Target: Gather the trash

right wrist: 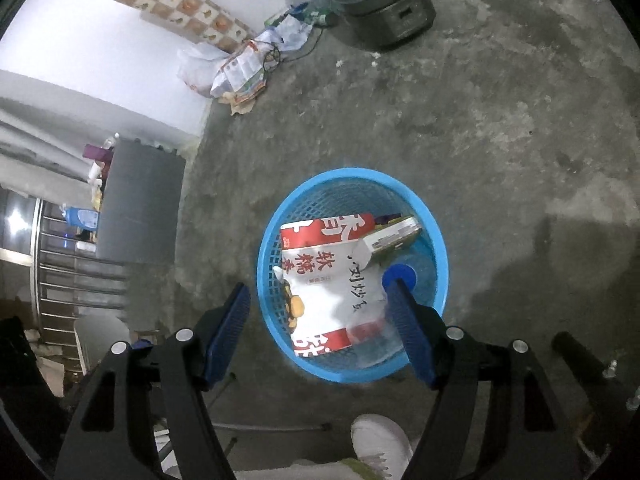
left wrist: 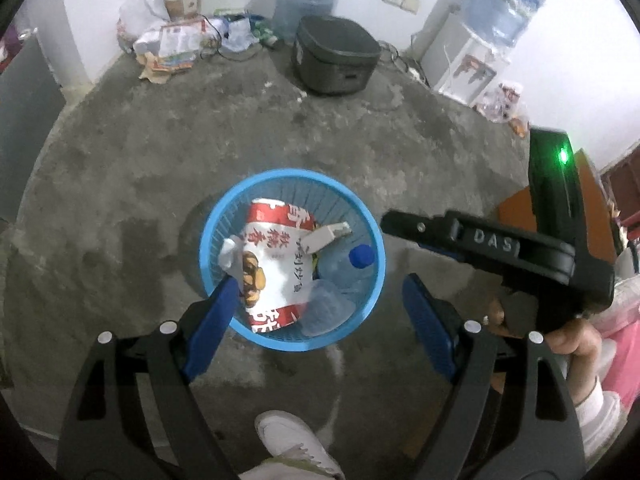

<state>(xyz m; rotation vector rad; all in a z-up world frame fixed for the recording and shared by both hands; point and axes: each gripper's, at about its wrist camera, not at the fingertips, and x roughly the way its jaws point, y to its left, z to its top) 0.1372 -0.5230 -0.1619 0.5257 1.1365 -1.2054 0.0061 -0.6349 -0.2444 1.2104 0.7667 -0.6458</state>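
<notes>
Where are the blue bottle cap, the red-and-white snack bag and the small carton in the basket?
blue bottle cap (left wrist: 361, 256), left wrist view, top face of the cap.
red-and-white snack bag (right wrist: 328, 288), right wrist view, white middle panel.
small carton (right wrist: 394, 237), right wrist view, long printed side.

blue basket (left wrist: 370, 216), red-white snack bag (left wrist: 276, 268), perhaps clear bottle (left wrist: 344, 268)

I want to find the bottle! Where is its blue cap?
The blue cap sits inside the blue basket on the floor, on the right side in both views, beside the red-and-white snack bag and just below the small carton.
</notes>
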